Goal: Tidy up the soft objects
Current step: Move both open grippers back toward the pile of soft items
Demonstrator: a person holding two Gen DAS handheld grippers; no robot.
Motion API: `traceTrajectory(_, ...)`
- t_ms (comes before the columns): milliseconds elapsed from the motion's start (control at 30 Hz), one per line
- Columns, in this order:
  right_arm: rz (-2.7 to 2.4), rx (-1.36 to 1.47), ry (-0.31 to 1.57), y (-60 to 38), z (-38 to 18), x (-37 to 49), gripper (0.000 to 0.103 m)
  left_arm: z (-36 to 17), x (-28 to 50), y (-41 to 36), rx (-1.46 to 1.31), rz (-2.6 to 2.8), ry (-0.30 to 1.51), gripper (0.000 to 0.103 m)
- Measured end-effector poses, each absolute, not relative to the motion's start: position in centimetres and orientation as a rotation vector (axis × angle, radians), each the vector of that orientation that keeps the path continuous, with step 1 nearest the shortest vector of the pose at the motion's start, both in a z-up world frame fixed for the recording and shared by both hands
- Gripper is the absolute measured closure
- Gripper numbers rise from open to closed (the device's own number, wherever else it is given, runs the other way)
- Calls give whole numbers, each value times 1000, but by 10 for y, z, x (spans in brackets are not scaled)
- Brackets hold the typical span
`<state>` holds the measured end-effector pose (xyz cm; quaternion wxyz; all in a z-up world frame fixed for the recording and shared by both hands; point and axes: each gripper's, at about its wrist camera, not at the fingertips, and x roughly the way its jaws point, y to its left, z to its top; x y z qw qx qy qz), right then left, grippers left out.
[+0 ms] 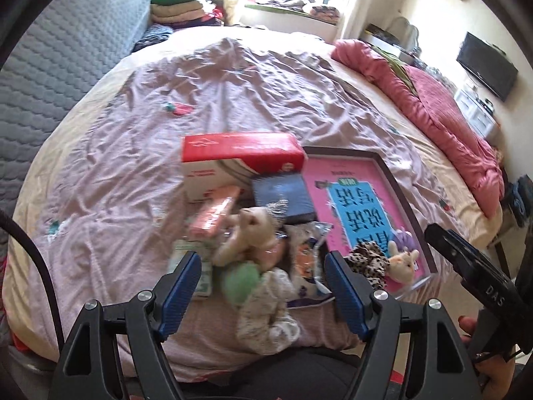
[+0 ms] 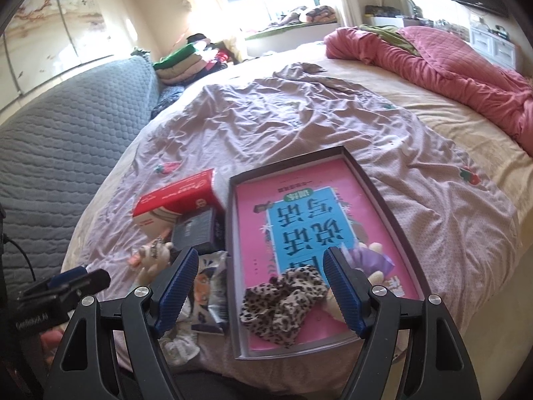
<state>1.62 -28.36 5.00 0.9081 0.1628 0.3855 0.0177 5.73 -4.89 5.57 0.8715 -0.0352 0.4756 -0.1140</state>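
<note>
A dark-rimmed tray (image 2: 383, 196) with a pink and blue picture bottom lies on the bed; it also shows in the left wrist view (image 1: 389, 173). In it lie a leopard-print scrunchie (image 2: 283, 303), a purple plush (image 2: 369, 260) and a cream plush (image 1: 404, 261). Left of the tray is a pile: a beige plush toy (image 1: 246, 233), a green pompom (image 1: 241, 281), a white patterned scrunchie (image 1: 266, 320). My left gripper (image 1: 263, 286) is open above this pile. My right gripper (image 2: 260, 283) is open above the leopard scrunchie.
A red and white box (image 1: 240, 156), a dark blue box (image 1: 283, 196), a pink packet (image 1: 213, 213) and a snack bag (image 1: 306, 263) lie by the pile. A pink quilt (image 2: 449, 66) is bunched at the far right. A grey padded headboard (image 2: 66, 126) runs along the left.
</note>
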Motion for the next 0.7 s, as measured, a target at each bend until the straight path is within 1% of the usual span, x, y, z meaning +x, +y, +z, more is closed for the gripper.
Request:
traceTrajectory(300,90,303,791,-265,57,15,25,51,49,-27,-74,-218,1009,27)
traceTrajectory(700,174,262,845,-240,47,18,24,6,32,-23,-37,-233,1105,27)
